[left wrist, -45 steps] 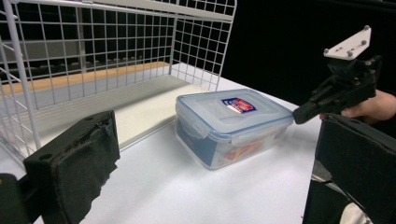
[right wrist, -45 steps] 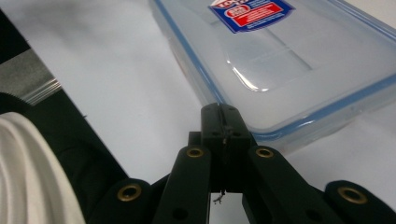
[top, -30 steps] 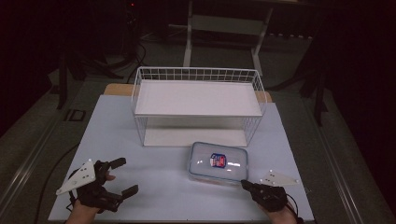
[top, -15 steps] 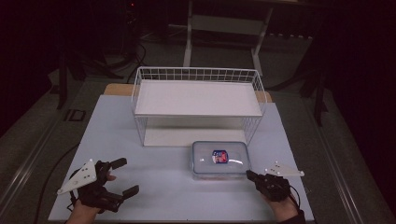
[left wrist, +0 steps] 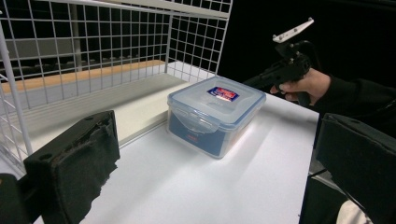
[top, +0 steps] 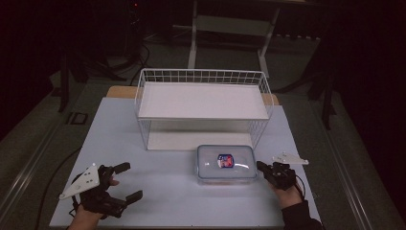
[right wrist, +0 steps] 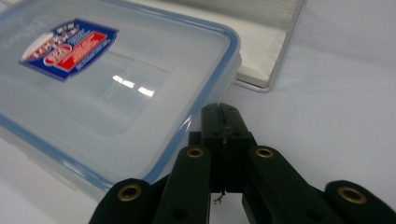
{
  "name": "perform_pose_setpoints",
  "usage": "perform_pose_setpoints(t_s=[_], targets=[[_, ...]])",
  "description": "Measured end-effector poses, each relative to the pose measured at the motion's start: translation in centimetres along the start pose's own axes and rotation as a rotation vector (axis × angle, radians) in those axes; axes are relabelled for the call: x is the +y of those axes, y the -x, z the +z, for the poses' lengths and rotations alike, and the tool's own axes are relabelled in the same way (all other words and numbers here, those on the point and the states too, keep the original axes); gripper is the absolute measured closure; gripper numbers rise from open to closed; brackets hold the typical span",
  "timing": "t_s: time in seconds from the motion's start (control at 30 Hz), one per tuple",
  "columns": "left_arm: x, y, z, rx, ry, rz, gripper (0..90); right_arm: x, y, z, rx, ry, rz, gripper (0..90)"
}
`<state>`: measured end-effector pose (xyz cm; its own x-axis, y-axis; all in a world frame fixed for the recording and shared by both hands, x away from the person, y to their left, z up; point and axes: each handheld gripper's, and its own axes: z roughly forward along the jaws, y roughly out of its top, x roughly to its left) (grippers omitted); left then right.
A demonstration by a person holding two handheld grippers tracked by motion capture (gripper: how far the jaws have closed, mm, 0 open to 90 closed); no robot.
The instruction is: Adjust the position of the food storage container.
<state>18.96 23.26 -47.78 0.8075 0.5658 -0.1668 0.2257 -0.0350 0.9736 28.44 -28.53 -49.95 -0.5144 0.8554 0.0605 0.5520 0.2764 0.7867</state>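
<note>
Overhead plus two close finger-mounted views

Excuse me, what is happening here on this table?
A person works with two handheld grippers at a table. The right gripper, jaws shut, has its tip at the right end of a lidded clear plastic container, which stands in front of a white wire rack. The left gripper is open, apart from the container and holding nothing.

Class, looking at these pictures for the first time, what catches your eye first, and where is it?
A clear plastic box with a blue-rimmed lid and red-blue label sits mid-table, before a white wire rack. The shut right gripper is at its right end; the left gripper stands open at the table's near left.
</note>
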Motion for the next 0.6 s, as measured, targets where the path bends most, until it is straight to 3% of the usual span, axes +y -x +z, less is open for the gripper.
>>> perform_pose_setpoints(t_s=[0.6], targets=[[-0.1,0.1,0.2,-0.006,-0.012,0.0,0.0,1.9,-3.2,2.5,0.089,-0.012,-0.053,90.0]])
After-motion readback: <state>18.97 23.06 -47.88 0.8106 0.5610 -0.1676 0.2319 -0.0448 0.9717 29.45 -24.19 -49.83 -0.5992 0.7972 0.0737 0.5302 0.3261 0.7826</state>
